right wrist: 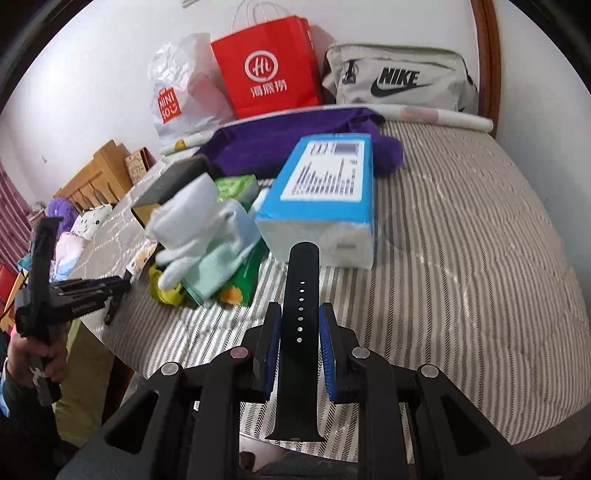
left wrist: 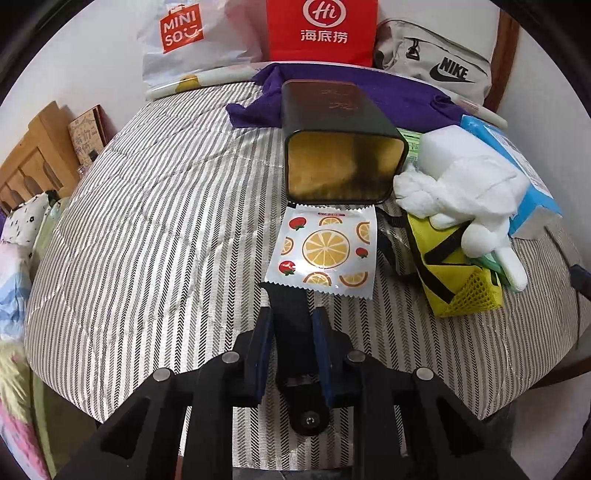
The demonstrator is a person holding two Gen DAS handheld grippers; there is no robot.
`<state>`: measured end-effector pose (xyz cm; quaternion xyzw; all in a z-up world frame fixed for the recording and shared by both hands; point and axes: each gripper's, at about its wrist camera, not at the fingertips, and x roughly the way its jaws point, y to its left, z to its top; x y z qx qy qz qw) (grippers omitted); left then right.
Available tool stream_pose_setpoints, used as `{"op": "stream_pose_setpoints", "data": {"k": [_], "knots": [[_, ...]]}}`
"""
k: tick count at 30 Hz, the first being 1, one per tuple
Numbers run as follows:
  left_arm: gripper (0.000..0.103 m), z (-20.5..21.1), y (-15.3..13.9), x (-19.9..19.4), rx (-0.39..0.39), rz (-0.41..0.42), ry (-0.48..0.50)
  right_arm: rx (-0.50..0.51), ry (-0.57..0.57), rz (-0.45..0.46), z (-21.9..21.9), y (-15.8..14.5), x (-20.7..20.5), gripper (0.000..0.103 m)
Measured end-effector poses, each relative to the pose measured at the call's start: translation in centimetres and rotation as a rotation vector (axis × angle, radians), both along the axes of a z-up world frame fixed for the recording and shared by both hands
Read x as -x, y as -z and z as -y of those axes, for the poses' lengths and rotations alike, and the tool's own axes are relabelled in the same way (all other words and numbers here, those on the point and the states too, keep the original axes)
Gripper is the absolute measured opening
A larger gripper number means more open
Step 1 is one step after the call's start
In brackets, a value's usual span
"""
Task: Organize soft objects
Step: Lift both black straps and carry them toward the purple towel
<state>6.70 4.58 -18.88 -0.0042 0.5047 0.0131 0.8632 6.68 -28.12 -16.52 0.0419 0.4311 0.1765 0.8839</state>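
Note:
My left gripper (left wrist: pixel 291 314) is shut on a black watch strap piece (left wrist: pixel 286 301), held just above the striped cover, close to a fruit-print sachet (left wrist: pixel 327 249). A dark tin (left wrist: pixel 340 147) lies on its side behind the sachet, its open mouth facing me. My right gripper (right wrist: pixel 300 317) is shut on a black watch strap with holes (right wrist: pixel 301 295), pointing at a blue tissue pack (right wrist: pixel 325 192). A pile of white socks (right wrist: pixel 192 221) and a pale green cloth (right wrist: pixel 214 273) lies left of the pack. The left gripper also shows in the right wrist view (right wrist: pixel 110 291).
A purple cloth (left wrist: pixel 399 96), a red paper bag (left wrist: pixel 321 29), a Miniso plastic bag (left wrist: pixel 184 40) and a grey Nike pouch (left wrist: pixel 439 62) stand at the back. A yellow mesh bag (left wrist: pixel 454 273) lies under the socks. The round table's edge (left wrist: pixel 74 387) drops off at left.

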Motion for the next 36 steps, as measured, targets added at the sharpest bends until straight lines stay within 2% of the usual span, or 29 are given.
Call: {"op": "stream_pose_setpoints", "data": {"k": [7, 16, 26, 36], "knots": [[0.02, -1.7, -1.6, 0.7, 0.103, 0.008, 0.009, 0.026, -0.007, -0.036, -0.5, 1.3, -0.5, 0.021], [0.02, -2.1, -4.9, 1.1, 0.137, 0.084, 0.052, 0.048, 0.007, -0.048, -0.8, 1.2, -0.3, 0.021], [0.02, -2.3, -7.2, 1.2, 0.173, 0.129, 0.065, 0.049, 0.018, 0.003, -0.8, -2.1, 1.0, 0.021], [0.02, -1.9, -9.2, -2.2, 0.217, 0.146, 0.066, 0.03, 0.002, 0.089, -0.8, -6.7, -0.9, 0.021]]}}
